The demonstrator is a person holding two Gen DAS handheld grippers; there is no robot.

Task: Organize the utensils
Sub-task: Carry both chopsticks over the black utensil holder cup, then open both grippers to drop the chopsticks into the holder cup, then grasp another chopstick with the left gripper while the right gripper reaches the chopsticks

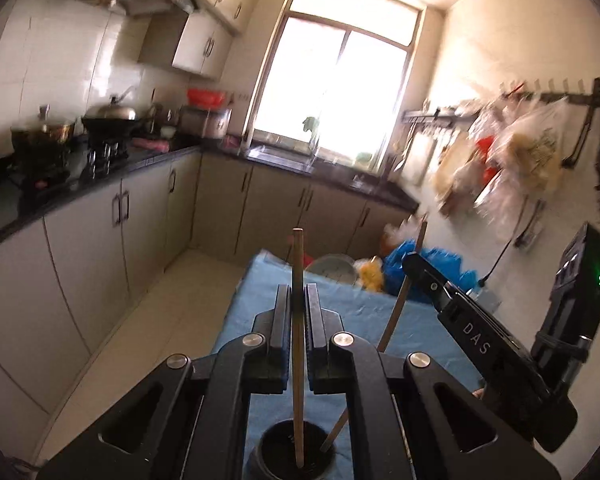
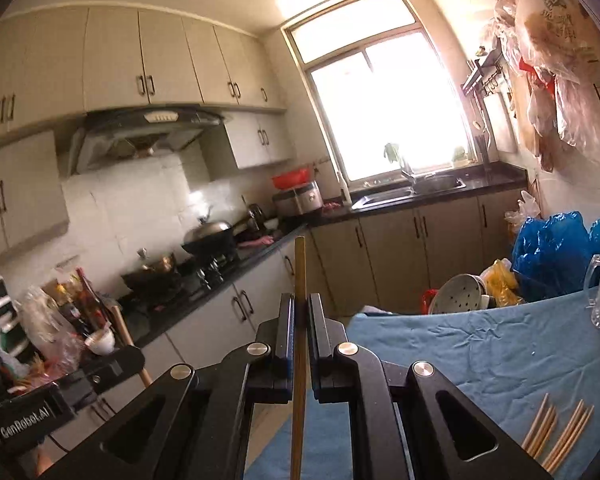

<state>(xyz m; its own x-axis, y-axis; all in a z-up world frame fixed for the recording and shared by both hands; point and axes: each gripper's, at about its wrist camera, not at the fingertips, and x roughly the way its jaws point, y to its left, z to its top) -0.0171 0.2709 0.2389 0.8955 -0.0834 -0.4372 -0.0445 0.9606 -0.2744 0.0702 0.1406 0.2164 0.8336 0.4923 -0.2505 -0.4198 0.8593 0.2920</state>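
Chopsticks here strike us as light, stiff and slick: our left tool (image 1: 298, 300) pinches one chopstick (image 1: 298, 280) mid-shaft, tip down in the dark holder (image 1: 292, 456), our right tool (image 2: 300, 312) pinches another chopstick (image 2: 300, 280), and farther off spare chopsticks (image 2: 556, 432) lie on the blue-clothed worktop (image 2: 480, 352).

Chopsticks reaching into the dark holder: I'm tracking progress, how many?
2: an upright chopstick in the left gripper, a leaning chopstick in the right gripper. Inside the holder is partly hidden.
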